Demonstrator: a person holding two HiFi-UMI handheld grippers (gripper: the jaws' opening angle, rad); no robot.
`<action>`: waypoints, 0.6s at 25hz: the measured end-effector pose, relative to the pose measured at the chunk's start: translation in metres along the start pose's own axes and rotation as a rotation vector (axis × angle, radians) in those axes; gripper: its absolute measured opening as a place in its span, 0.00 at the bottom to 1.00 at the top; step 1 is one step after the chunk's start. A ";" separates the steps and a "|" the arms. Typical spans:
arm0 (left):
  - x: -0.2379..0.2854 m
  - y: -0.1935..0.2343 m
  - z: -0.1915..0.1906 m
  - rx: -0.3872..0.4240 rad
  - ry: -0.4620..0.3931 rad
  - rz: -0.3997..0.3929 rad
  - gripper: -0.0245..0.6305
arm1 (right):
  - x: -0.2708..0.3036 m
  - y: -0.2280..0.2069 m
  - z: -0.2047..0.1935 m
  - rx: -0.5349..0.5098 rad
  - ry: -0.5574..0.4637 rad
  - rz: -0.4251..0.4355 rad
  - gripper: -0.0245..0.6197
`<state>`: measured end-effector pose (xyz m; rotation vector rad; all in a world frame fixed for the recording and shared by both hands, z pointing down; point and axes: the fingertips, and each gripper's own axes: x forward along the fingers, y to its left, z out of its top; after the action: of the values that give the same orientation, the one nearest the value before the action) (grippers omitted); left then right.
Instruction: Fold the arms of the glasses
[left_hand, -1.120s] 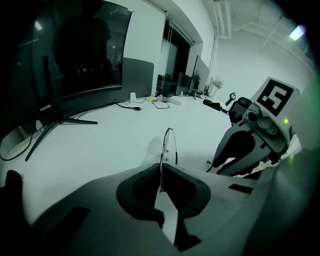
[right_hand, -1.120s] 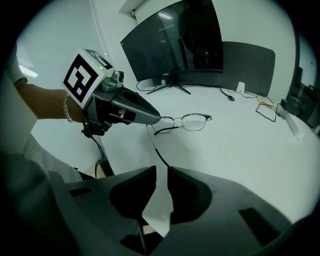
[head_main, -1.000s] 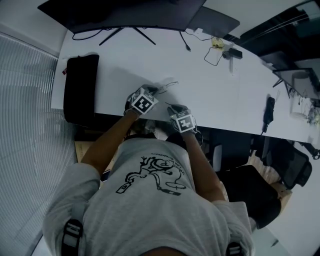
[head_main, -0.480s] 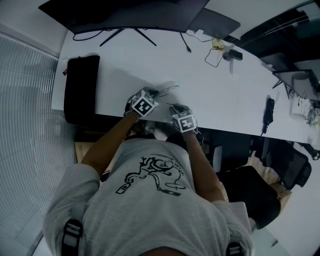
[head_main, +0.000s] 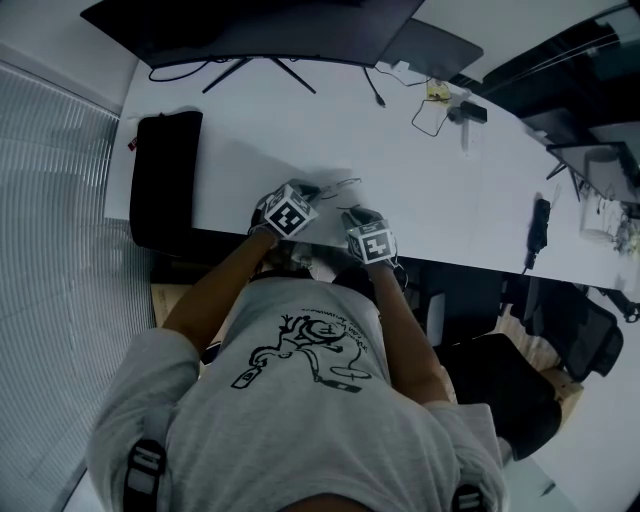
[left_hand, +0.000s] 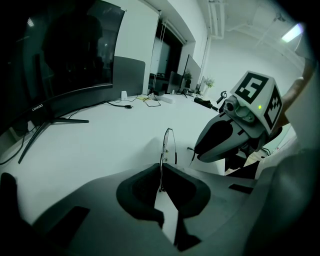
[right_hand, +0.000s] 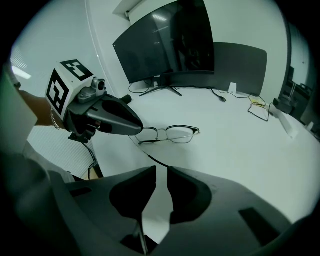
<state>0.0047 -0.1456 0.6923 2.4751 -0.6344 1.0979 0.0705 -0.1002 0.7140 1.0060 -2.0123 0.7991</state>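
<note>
We're mid-fold: left claw (left_hand: 161, 170) pinches the glasses (right_hand: 172, 134) by the worktop's (head_main: 430, 180) front edge; the slightly parted right claw (right_hand: 161, 172) should swing the arm (right_hand: 155, 160) in.

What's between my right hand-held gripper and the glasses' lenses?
Bare desk, crossed only by the glasses' unfolded arm reaching toward the right hand-held gripper; right gripper view.

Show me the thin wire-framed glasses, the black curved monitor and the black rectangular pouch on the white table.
thin wire-framed glasses (right_hand: 162, 131): right gripper view, on the bridge.
black curved monitor (right_hand: 170, 42): right gripper view, on the screen.
black rectangular pouch (head_main: 163, 180): head view, on its top face.
</note>
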 end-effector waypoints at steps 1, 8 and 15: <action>0.000 -0.001 0.000 0.003 0.000 -0.002 0.09 | -0.005 0.002 0.006 -0.004 -0.008 0.001 0.16; -0.002 -0.010 -0.006 0.021 0.011 -0.028 0.09 | -0.002 -0.003 0.000 -0.024 0.011 -0.018 0.16; -0.003 -0.019 -0.010 0.043 0.023 -0.051 0.09 | -0.005 -0.002 0.003 -0.035 0.011 -0.021 0.16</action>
<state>0.0070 -0.1238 0.6932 2.4965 -0.5440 1.1304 0.0733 -0.1018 0.7091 0.9989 -1.9961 0.7538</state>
